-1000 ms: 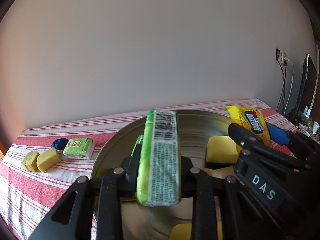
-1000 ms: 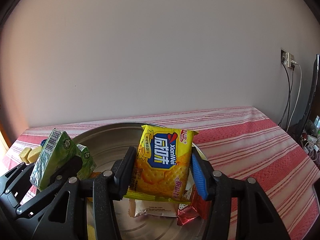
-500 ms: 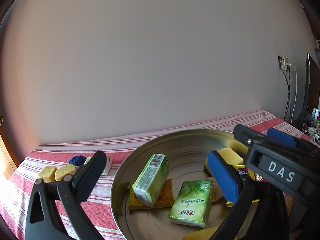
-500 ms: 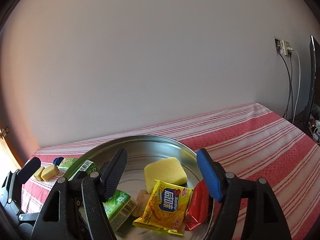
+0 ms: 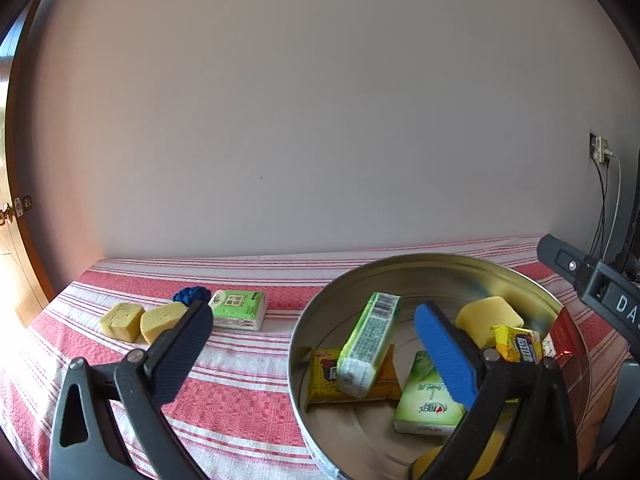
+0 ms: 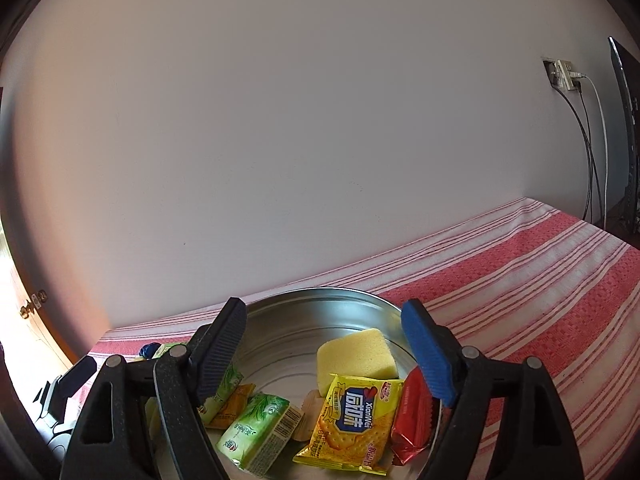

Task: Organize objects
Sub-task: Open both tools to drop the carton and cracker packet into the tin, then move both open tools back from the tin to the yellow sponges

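Both my claws stand apart and empty — the left gripper (image 5: 312, 340) at its widest, the right gripper (image 6: 324, 350) with jaws that have just been opening, nothing between them. Packets lie loose in the metal tray (image 5: 400, 264). Outside it, toward the table's far left edge, sits the green tissue pack (image 5: 240, 309) beside two sponge blocks (image 5: 142, 320) — light, soft, squashy. I'd pinch the pack across its short sides.

Three green tissue packs (image 5: 239, 309), four yellow sponges (image 5: 489, 315), one metal basin (image 5: 440, 268).
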The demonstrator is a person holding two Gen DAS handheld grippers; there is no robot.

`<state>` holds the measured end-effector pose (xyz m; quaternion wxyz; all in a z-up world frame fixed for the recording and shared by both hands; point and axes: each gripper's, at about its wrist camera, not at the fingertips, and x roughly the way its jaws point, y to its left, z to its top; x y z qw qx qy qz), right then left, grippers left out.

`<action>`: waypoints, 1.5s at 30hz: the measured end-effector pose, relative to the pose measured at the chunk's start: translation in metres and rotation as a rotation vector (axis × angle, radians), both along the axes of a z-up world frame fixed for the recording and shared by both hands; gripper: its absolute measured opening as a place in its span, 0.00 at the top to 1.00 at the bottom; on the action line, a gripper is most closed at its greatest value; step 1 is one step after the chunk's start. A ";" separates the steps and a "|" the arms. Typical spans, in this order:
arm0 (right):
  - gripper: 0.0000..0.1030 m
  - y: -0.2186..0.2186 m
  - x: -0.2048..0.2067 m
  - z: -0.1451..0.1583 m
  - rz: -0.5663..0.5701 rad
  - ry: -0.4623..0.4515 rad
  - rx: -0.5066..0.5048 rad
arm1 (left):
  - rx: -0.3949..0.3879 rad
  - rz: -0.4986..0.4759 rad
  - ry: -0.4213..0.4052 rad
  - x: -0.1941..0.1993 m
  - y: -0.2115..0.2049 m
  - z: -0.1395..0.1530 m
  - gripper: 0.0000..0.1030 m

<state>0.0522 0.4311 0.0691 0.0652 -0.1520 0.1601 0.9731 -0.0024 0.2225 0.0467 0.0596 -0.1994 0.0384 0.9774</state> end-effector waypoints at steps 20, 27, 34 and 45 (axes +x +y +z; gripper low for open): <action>0.21 -0.040 0.003 0.002 -0.040 0.008 0.103 | 0.018 0.159 -0.014 -0.011 -0.084 -0.009 0.01; 0.21 -0.078 -0.006 0.007 -0.006 0.012 0.131 | -0.009 0.233 -0.006 -0.026 -0.138 -0.010 0.01; 0.21 -0.126 -0.028 0.007 0.068 0.003 0.153 | 0.024 0.331 -0.034 -0.040 -0.204 -0.013 0.01; 0.21 -0.203 -0.062 0.001 0.202 -0.039 0.208 | 0.050 0.404 -0.112 -0.059 -0.267 -0.030 0.01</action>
